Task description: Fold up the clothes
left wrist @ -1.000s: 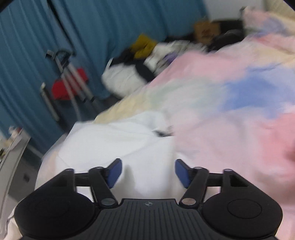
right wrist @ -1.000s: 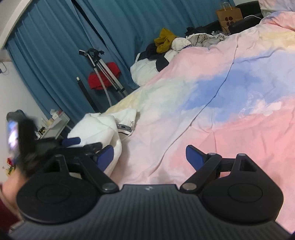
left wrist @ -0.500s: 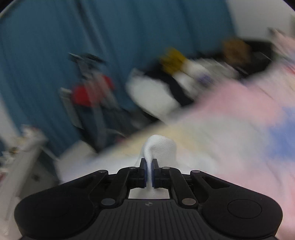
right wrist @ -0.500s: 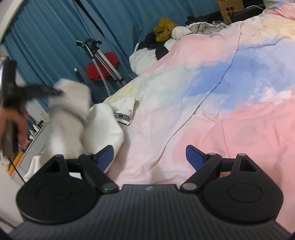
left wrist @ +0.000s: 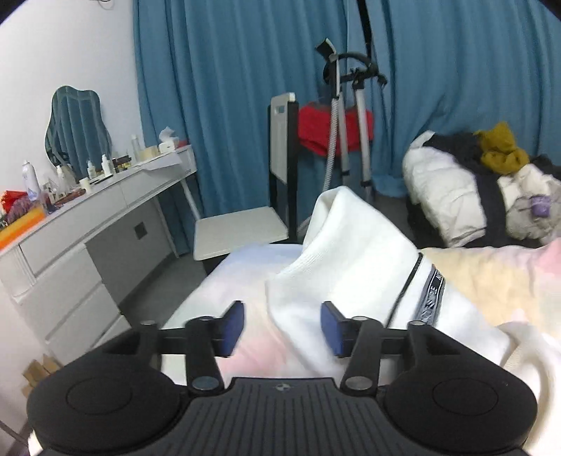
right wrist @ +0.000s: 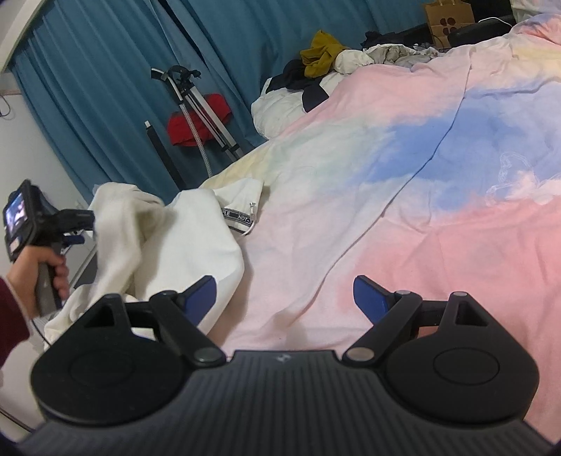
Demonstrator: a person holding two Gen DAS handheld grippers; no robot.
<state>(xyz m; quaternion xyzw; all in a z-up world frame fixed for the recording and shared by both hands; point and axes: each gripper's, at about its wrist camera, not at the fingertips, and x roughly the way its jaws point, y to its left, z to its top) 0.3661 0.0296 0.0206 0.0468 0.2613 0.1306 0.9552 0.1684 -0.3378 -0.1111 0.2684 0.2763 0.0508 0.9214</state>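
From the left wrist, the left claw [left wrist: 282,324] hangs spread, its blue pads on either side of a ridge of the white garment [left wrist: 350,259] without pinching it. The garment is heaped at the near corner of the bed [left wrist: 491,277], one fold peaking upward. A lettered black-and-white band [left wrist: 432,294] and a thin dark cord run along its right side, heading away from the claw toward the curtain [left wrist: 217,87]. Beyond stand a white chair [left wrist: 245,228], a red cloth on a metal stand [left wrist: 335,129] and a dressing counter [left wrist: 105,189] crowded with bottles, under a wavy mirror [left wrist: 75,122]. A pile of clothes [left wrist: 473,186] lies farther right.

From the right wrist, the right claw [right wrist: 284,296] is wide apart and holds nothing, hovering above the pastel duvet [right wrist: 403,175]. The garment [right wrist: 182,238] lies crumpled at the bed's left edge, its long axis running from the near left corner away toward the banded end [right wrist: 242,214], which points up the bed. At far left a hand [right wrist: 35,270] in a dark red sleeve grips the other tool, raised beside a lifted fold of the cloth; I cannot tell from here how its jaws stand. A paper bag [right wrist: 448,19] sits at the far end.
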